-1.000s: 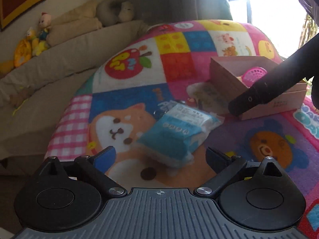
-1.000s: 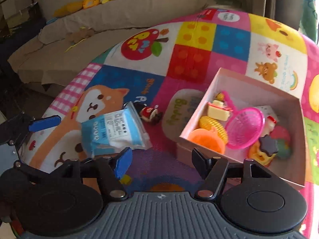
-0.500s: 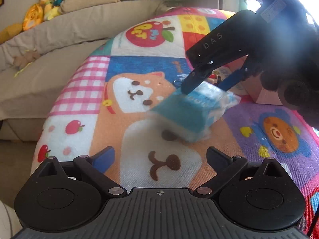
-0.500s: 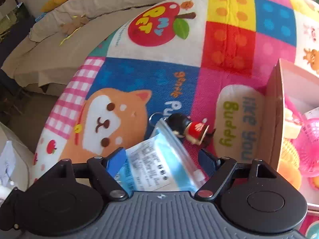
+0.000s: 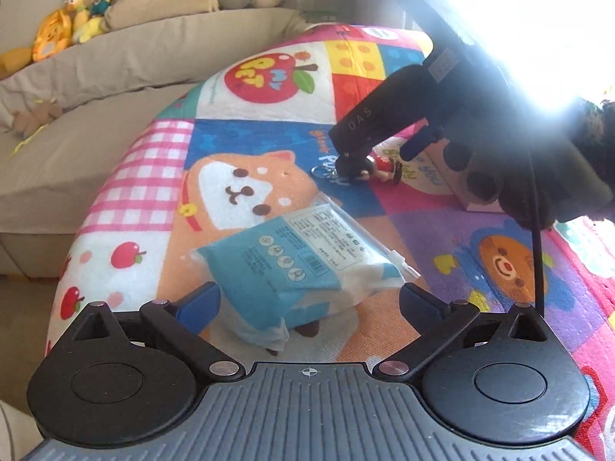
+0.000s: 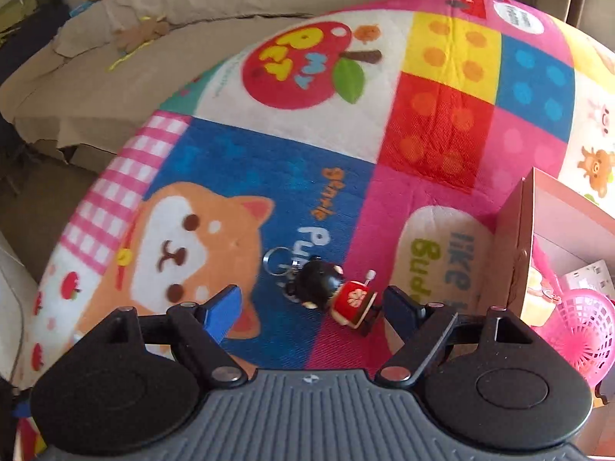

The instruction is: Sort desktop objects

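Note:
A blue and white tissue pack point(image 5: 303, 272) lies on the patterned cloth between the tips of my open left gripper point(image 5: 309, 301). A small doll keychain point(image 6: 330, 292) with a black head, red body and metal ring lies on the cloth between the tips of my open right gripper point(image 6: 311, 307). In the left wrist view the right gripper point(image 5: 378, 155) hangs over the keychain point(image 5: 380, 169). A pink cardboard box point(image 6: 519, 238) at the right holds a pink basket point(image 6: 580, 322) and other toys.
The colourful cloth point(image 6: 438, 123) covers a rounded table that drops off at the left. A beige sofa point(image 5: 115, 61) with plush toys point(image 5: 57, 34) lies behind. Bright window glare fills the upper right of the left wrist view.
The right gripper has moved forward past the tissue pack to straddle the keychain. The left gripper has closed in on the tissue pack, which now lies between its tips.

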`<state>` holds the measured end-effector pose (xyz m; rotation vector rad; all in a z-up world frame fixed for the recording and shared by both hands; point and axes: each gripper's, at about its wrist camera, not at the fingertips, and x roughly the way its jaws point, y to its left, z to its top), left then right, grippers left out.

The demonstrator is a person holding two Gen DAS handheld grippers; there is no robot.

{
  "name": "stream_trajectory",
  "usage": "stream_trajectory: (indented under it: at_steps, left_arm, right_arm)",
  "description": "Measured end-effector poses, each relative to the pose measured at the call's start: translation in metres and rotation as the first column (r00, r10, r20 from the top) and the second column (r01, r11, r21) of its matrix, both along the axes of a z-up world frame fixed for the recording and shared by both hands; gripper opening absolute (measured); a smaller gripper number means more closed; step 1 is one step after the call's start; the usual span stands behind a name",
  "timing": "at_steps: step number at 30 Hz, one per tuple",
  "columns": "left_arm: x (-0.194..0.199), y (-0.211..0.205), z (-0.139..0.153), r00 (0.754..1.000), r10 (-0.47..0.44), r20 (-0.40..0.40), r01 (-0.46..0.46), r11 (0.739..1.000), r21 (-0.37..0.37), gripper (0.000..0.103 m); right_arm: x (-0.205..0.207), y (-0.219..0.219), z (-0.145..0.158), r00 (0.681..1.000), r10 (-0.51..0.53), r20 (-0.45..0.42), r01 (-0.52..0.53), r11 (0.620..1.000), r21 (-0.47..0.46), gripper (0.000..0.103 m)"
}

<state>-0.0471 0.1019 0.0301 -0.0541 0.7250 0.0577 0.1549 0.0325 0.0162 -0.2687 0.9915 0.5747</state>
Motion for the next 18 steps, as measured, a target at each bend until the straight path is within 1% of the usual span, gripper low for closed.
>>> stream_trajectory:
  at_steps: [3, 6, 8, 11, 13, 15, 18]
  left_arm:
    - [0.002, 0.002, -0.002, 1.000, 0.011, -0.012, -0.011, 1.000, 0.005, 0.102]
    - [0.002, 0.004, -0.003, 0.999, 0.024, -0.021, -0.023, 1.000, 0.007, 0.102]
    - [0.002, 0.005, -0.003, 0.999, 0.026, -0.025, -0.026, 1.000, 0.006, 0.102]
    - [0.005, 0.005, -0.006, 0.999, 0.031, -0.041, -0.030, 0.999, 0.009, 0.102]
    - [0.008, 0.004, -0.007, 0.998, 0.027, -0.049, -0.027, 1.000, 0.008, 0.102]
    - [0.010, 0.002, -0.008, 0.998, 0.019, -0.057, -0.019, 1.000, 0.008, 0.102]
    - [0.013, -0.003, -0.008, 0.998, 0.008, -0.062, -0.007, 1.000, 0.013, 0.102]
  right_arm:
    - [0.003, 0.003, -0.017, 0.999, -0.016, 0.039, 0.017, 0.999, -0.028, 0.081]
    - [0.008, 0.004, -0.024, 0.998, -0.035, 0.047, 0.037, 0.998, -0.042, 0.070]
    - [0.004, 0.002, -0.022, 0.998, -0.032, 0.061, 0.034, 0.999, -0.035, 0.069]
    - [-0.015, -0.005, -0.013, 0.997, 0.023, 0.077, -0.023, 1.000, -0.006, 0.069]
    - [-0.035, -0.016, -0.005, 0.995, 0.066, 0.071, -0.067, 0.997, 0.023, 0.069]
    - [-0.054, -0.031, 0.000, 0.994, 0.101, 0.049, -0.104, 0.993, 0.054, 0.069]
    - [-0.079, -0.059, 0.005, 0.991, 0.127, 0.037, -0.129, 0.989, 0.067, 0.069]
